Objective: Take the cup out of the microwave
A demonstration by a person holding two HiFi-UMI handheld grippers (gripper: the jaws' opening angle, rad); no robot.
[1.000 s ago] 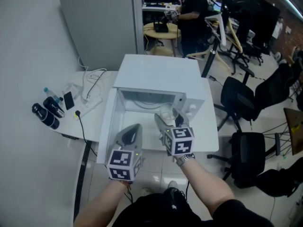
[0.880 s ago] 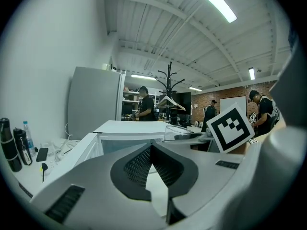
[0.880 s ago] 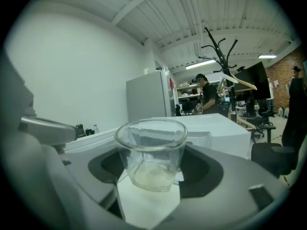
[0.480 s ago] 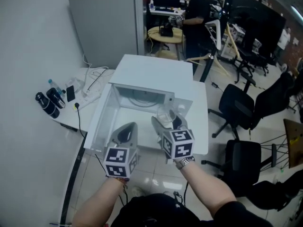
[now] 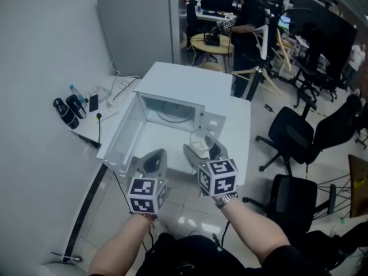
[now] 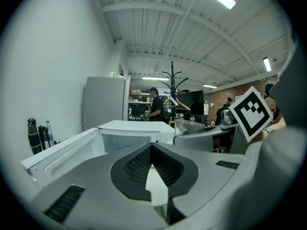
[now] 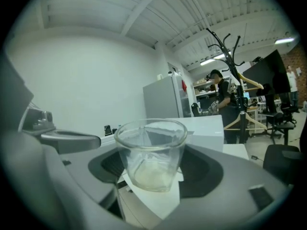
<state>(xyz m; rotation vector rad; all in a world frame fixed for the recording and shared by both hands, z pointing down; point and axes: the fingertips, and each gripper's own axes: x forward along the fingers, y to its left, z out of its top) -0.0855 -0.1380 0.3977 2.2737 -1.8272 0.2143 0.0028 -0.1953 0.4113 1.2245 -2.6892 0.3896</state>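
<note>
The white microwave (image 5: pixel 187 88) stands on the white table (image 5: pixel 240 125) with its door (image 5: pixel 122 135) swung open to the left; its chamber looks empty. My right gripper (image 5: pixel 202 149) is shut on a clear glass cup (image 5: pixel 199 142), held upright in front of the microwave, outside the chamber. In the right gripper view the cup (image 7: pixel 151 152) sits between the two jaws of that gripper (image 7: pixel 153 164). My left gripper (image 5: pixel 155 154) hovers beside it to the left, shut with nothing in it; in the left gripper view its pads (image 6: pixel 144 164) meet, pointing at the microwave (image 6: pixel 136 128).
Dark bottles (image 5: pixel 69 109) and cables (image 5: pixel 118 88) lie on the table left of the microwave. A grey cabinet (image 5: pixel 138 27) stands behind. Office chairs (image 5: pixel 299 134) fill the floor to the right. A person (image 5: pixel 247 13) works at a round table in the back.
Both grippers have drawn back from the microwave toward me, and the cup came along in the right one. The microwave now lies farther off in view.
</note>
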